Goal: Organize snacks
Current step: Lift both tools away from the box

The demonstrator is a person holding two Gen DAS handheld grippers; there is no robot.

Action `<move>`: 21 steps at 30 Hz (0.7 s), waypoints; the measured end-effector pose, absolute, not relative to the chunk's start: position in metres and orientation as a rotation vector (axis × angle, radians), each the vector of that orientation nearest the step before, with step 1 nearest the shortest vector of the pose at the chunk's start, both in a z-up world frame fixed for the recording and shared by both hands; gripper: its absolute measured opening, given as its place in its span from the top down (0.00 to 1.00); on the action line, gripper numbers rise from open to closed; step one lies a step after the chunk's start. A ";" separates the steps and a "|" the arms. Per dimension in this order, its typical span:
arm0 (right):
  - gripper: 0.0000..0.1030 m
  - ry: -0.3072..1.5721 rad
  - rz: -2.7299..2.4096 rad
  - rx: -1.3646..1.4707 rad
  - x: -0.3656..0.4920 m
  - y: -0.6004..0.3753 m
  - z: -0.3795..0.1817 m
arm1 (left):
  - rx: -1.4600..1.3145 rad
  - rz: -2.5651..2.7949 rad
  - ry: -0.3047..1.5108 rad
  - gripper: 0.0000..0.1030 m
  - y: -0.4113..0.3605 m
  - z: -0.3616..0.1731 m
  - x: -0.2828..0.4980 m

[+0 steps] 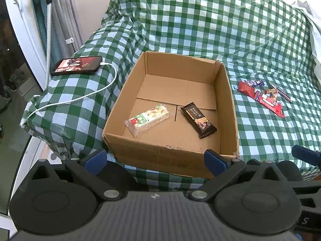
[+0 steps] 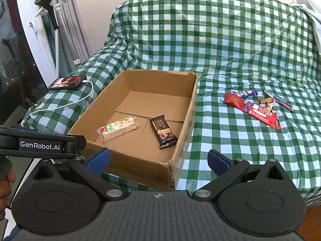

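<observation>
- Left wrist view: the left gripper [image 1: 155,161] hangs low in front of the cardboard box [image 1: 172,156], its blue-tipped fingers [image 1: 96,159] spread wide with nothing between them.
- The box sits open on a surface draped in a green-and-white checked cloth [image 1: 200,30]. Inside it lie two snacks, apart from each other: a pale green-and-white packet [image 1: 147,119] toward the left and a dark brown bar [image 1: 198,119] toward the right.
- Right of the box, well apart from it, a small heap of wrappers rests on the cloth: a red packet [image 1: 260,98], a blue-purple one [image 1: 254,83] and a brownish one [image 1: 271,94], overlapping.
- Left of the box a phone [image 1: 76,65] lies on the cloth with a white cable [image 1: 80,98] plugged in.
- Right wrist view: the right gripper [image 2: 158,160] hovers by the box's near right corner [image 2: 171,166], its fingers [image 2: 217,161] likewise wide and empty.
- The same two snacks lie on the box floor, the pale packet [image 2: 118,127] left of the dark bar [image 2: 163,131].
- The wrapper heap [image 2: 256,106] lies on the cloth to the right.
- The left gripper's black body [image 2: 40,145], labelled GenRobot.AI, enters from the left edge, with part of a hand [image 2: 6,188] below it.
</observation>
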State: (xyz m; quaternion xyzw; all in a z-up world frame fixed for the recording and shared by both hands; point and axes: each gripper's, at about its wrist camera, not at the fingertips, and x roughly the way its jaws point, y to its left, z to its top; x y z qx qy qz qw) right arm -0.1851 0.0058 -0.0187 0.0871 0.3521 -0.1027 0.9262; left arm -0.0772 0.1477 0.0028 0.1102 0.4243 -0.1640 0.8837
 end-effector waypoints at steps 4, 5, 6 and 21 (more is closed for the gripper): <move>0.01 0.727 -0.213 0.189 -0.183 0.003 -0.021 | 0.236 -0.339 0.888 0.00 0.145 0.002 -0.076; 0.01 0.728 -0.213 0.192 -0.183 0.003 -0.021 | 0.238 -0.339 0.889 0.00 0.144 0.002 -0.076; 0.01 0.729 -0.213 0.195 -0.182 0.002 -0.022 | 0.241 -0.338 0.890 0.00 0.143 0.002 -0.076; 0.01 0.716 -0.240 0.279 -0.180 -0.034 -0.033 | 0.287 -0.336 0.941 0.00 0.107 0.001 -0.062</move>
